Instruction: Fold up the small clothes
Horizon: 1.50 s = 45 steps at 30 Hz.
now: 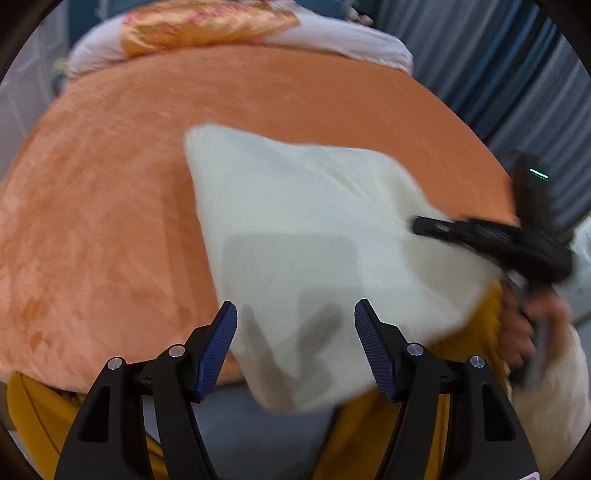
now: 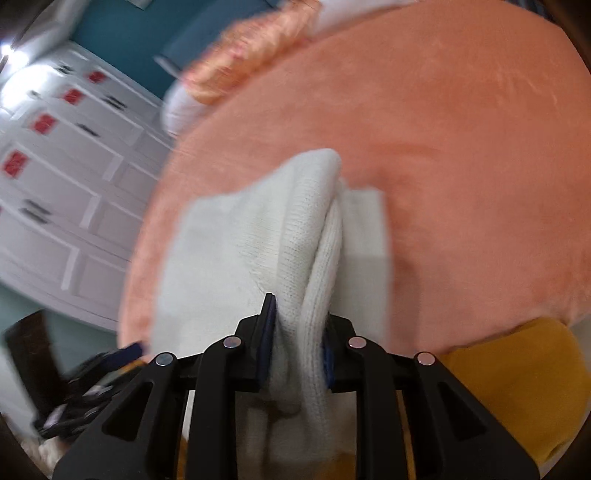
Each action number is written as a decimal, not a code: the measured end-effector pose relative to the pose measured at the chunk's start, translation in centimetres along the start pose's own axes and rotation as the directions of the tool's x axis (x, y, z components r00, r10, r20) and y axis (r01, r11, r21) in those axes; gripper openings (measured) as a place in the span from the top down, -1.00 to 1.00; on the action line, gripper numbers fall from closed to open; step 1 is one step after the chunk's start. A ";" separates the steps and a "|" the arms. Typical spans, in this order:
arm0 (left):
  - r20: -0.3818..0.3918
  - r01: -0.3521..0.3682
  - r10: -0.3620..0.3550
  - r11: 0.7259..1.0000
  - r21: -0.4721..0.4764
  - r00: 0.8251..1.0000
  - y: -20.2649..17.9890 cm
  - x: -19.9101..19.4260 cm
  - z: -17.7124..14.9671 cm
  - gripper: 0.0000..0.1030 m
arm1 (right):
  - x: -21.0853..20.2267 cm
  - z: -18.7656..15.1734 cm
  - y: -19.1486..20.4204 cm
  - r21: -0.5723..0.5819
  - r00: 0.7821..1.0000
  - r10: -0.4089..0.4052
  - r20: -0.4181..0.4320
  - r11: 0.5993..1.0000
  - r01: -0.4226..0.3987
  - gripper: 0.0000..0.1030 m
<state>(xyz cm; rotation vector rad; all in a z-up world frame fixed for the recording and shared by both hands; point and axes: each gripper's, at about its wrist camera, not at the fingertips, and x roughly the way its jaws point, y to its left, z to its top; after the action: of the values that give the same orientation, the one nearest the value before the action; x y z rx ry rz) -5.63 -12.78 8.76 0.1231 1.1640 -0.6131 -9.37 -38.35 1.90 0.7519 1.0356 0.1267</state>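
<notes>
A cream knit garment point(image 1: 310, 236) lies on the orange plush blanket point(image 1: 110, 206), its near edge hanging past the blanket's front. My left gripper point(image 1: 295, 321) is open and empty, just above the garment's near edge. My right gripper point(image 2: 297, 332) is shut on a bunched fold of the cream garment point(image 2: 295, 236) and holds it up off the blanket point(image 2: 461, 147). In the left wrist view the right gripper point(image 1: 421, 223) reaches onto the garment's right side, with the person's hand behind it.
A mustard-yellow cloth point(image 1: 33, 413) lies under the blanket's near edge, also in the right wrist view point(image 2: 517, 384). A white and orange pillow point(image 1: 207, 26) sits at the far end. White cabinets point(image 2: 62, 177) stand to the left. Blue-grey curtains point(image 1: 498, 74) hang at the right.
</notes>
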 end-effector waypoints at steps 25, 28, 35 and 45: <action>-0.270 -0.291 0.270 0.956 -0.042 0.924 5.5 3.4 -5.2 0.45 | -0.9 -1.3 -0.6 0.002 0.992 -0.123 0.016 0.992 0.123 0.57; -0.128 -0.223 0.210 0.971 -0.091 0.969 5.4 -0.8 -4.5 0.34 | -3.0 -0.7 0.3 -0.028 0.980 -0.184 0.074 0.982 0.187 0.57; 0.104 -0.168 0.173 0.984 -0.050 0.979 0.8 -4.4 0.2 -0.07 | -5.1 -3.0 7.1 -0.253 0.989 -0.120 0.087 0.958 0.138 0.57; 0.082 -0.260 0.254 0.963 0.077 0.964 -5.5 1.5 2.0 -0.07 | 1.9 -6.3 5.6 -0.296 0.949 -0.309 -0.060 0.914 0.279 0.74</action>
<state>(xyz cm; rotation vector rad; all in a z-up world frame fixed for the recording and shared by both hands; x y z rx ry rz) -6.37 -18.70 9.48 0.3191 1.0316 -0.4340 -12.09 -30.17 2.16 0.3237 1.1901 0.0537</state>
